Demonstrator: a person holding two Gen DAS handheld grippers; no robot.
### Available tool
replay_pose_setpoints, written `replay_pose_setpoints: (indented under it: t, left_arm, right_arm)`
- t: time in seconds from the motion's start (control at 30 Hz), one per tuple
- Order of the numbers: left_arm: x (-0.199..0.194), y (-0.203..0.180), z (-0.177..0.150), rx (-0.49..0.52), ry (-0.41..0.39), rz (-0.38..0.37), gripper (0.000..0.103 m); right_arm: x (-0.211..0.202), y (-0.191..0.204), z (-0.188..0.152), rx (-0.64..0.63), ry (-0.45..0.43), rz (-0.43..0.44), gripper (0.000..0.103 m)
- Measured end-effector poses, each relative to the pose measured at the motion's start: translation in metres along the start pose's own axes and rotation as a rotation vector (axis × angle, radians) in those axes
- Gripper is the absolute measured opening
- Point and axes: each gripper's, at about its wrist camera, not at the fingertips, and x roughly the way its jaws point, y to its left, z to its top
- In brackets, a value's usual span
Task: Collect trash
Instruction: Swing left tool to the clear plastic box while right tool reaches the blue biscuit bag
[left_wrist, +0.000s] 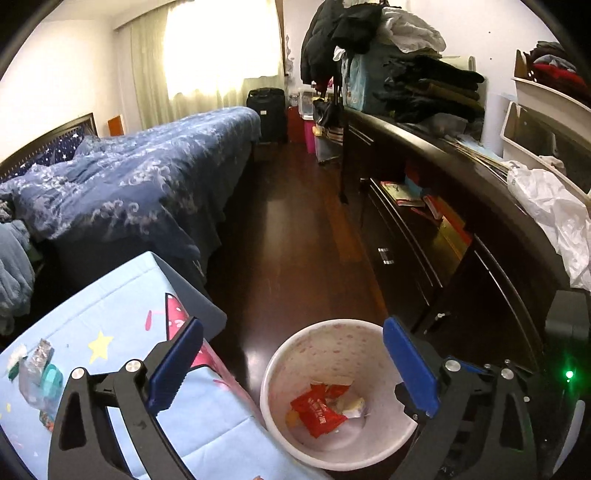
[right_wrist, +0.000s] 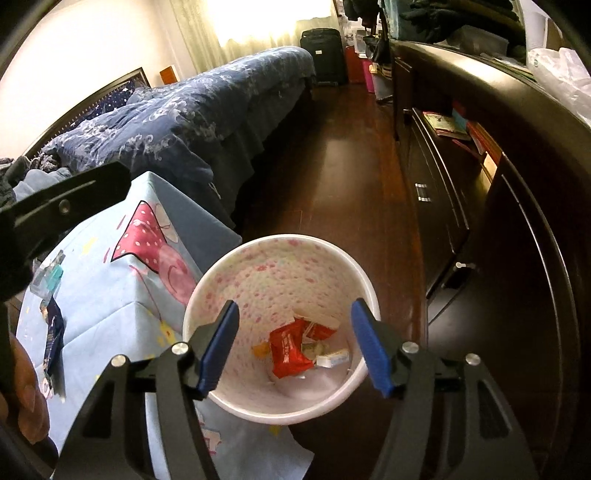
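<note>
- Two empty grippers sit over the bin; remaining trash lies to the left on the cloth-covered desk, so next move is a swing left.
- Leftmost: clear crinkled plastic wrappers with a teal piece (left_wrist: 38, 376), lying flat on the light-blue cartoon-print cloth of the desk (left_wrist: 122, 306), near its left edge. In the right wrist view the same litter (right_wrist: 50, 280) sits far left, with a dark-blue packet (right_wrist: 55, 339) just nearer; long axis of that packet runs roughly toward the camera.
- Left gripper (left_wrist: 291, 365): jaws spread very wide, nothing between them; left finger over the cloth, right finger over the bin rim. It's the nearer one to the wrappers, by my read.
- Right gripper (right_wrist: 295, 343): jaws about half apart, nothing held, straddling the bin mouth and pointing down into it.
- White round plastic waste bin with pink dotted lining (right_wrist: 229, 258): stands on the floor touching the desk's right corner. Holds a red foil snack wrapper (right_wrist: 290, 350) plus small pale scraps.
- Room: dark glossy wooden floor (left_wrist: 295, 221), bed with blue patterned duvet (left_wrist: 147, 177) behind the desk, dark wooden cabinet (left_wrist: 461, 258) along the right.
</note>
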Motion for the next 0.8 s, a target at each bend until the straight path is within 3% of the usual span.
replay_pose_setpoints:
  t: [0.3, 0.47, 0.63, 0.8]
  left_arm:
    - [-0.044, 0.013, -0.014, -0.020, -0.019, 0.100, 0.099]
    - [-0.076, 0.048, -0.046, -0.075, 0.037, 0.191, 0.099]
    - [-0.093, 0.118, -0.085, -0.195, 0.089, 0.317, 0.099]
    - [-0.068, 0.204, -0.106, -0.330, 0.146, 0.398, 0.099]
  right_arm:
    - [-0.034, 0.025, -0.004, -0.042, -0.032, 0.050, 0.070]
    - [-0.053, 0.070, -0.013, -0.127, -0.049, 0.122, 0.072]
    - [-0.061, 0.124, -0.026, -0.234, -0.038, 0.189, 0.074]
    - [-0.054, 0.165, -0.037, -0.315, -0.004, 0.216, 0.074]
